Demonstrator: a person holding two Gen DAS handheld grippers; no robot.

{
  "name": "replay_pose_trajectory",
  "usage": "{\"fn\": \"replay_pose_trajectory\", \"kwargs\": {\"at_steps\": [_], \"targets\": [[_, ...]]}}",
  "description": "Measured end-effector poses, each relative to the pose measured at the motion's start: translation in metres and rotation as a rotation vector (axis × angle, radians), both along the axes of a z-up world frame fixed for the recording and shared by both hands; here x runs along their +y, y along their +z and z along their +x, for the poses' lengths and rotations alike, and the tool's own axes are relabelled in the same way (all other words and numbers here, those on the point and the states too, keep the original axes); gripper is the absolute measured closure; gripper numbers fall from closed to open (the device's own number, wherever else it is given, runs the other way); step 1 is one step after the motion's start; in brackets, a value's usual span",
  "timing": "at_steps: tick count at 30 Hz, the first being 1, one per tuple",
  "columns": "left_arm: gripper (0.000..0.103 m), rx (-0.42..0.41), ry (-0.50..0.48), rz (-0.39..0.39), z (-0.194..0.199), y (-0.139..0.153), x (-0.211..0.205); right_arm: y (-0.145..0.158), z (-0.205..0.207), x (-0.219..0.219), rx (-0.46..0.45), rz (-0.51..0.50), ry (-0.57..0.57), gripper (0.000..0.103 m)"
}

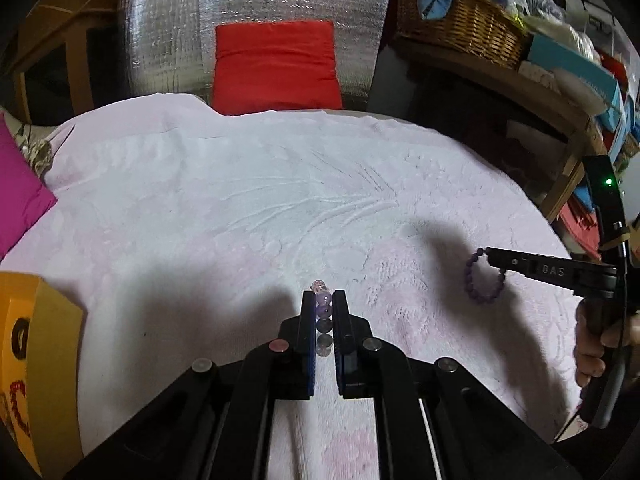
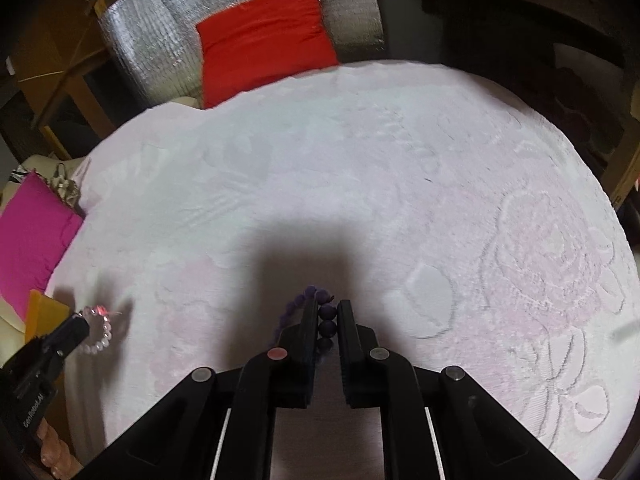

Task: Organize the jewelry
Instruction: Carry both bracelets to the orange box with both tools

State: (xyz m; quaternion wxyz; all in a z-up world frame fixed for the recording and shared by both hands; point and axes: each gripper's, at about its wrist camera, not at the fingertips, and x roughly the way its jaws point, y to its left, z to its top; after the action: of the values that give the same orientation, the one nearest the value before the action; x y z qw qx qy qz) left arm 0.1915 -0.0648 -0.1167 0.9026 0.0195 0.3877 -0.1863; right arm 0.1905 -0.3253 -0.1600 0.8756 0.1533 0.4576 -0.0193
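My left gripper (image 1: 323,294) is shut on a pale pink bead bracelet (image 1: 323,312), held above the pink bedspread (image 1: 240,200). In the right wrist view the same gripper (image 2: 82,320) shows at the left with the pink bracelet (image 2: 102,330) hanging from its tips. My right gripper (image 2: 325,304) is shut on a dark purple bead bracelet (image 2: 326,326). In the left wrist view it (image 1: 490,256) comes in from the right with the purple bracelet (image 1: 482,276) dangling. A yellow box (image 1: 36,352) at the left edge holds a red bead bracelet (image 1: 18,408).
A red cushion (image 1: 276,64) leans on a silver foil panel (image 1: 256,12) behind the bed. A magenta cushion (image 1: 20,188) lies at the left. A shelf with a wicker basket (image 1: 460,24) and boxes stands at the right. The bedspread (image 2: 360,180) spreads wide in front.
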Motion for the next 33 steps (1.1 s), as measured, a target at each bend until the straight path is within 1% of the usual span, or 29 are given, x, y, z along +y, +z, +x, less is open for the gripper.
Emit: {"fn": "replay_pose_trajectory", "kwargs": {"at_steps": [4, 6, 8, 14, 17, 22, 28, 33], "targets": [[0.095, -0.022, 0.025, 0.014, -0.018, 0.004, 0.009, 0.008, -0.003, 0.017, -0.028, 0.016, 0.019, 0.092], [0.095, -0.045, 0.037, 0.027, -0.031, 0.009, 0.011, 0.013, -0.008, 0.026, -0.043, 0.026, 0.028, 0.092], [0.095, -0.069, 0.047, 0.022, -0.042, 0.014, 0.014, 0.016, -0.009, 0.034, -0.055, 0.031, 0.036, 0.092], [0.095, -0.058, 0.093, 0.022, -0.073, 0.014, 0.023, 0.027, -0.023, 0.059, -0.101, 0.056, 0.079, 0.092], [0.095, -0.078, 0.12, 0.053, -0.087, 0.021, 0.027, 0.031, -0.03, 0.067, -0.118, 0.062, 0.091, 0.092], [0.095, -0.149, 0.173, 0.138, -0.105, 0.042, 0.032, 0.037, -0.051, 0.082, -0.157, 0.053, 0.111, 0.092], [0.095, -0.187, 0.209, 0.173, -0.12, 0.058, 0.046, 0.041, -0.076, 0.097, -0.194, 0.058, 0.117, 0.092], [0.095, -0.203, 0.25, 0.185, -0.13, 0.069, 0.063, 0.041, -0.095, 0.109, -0.22, 0.066, 0.109, 0.092]]}}
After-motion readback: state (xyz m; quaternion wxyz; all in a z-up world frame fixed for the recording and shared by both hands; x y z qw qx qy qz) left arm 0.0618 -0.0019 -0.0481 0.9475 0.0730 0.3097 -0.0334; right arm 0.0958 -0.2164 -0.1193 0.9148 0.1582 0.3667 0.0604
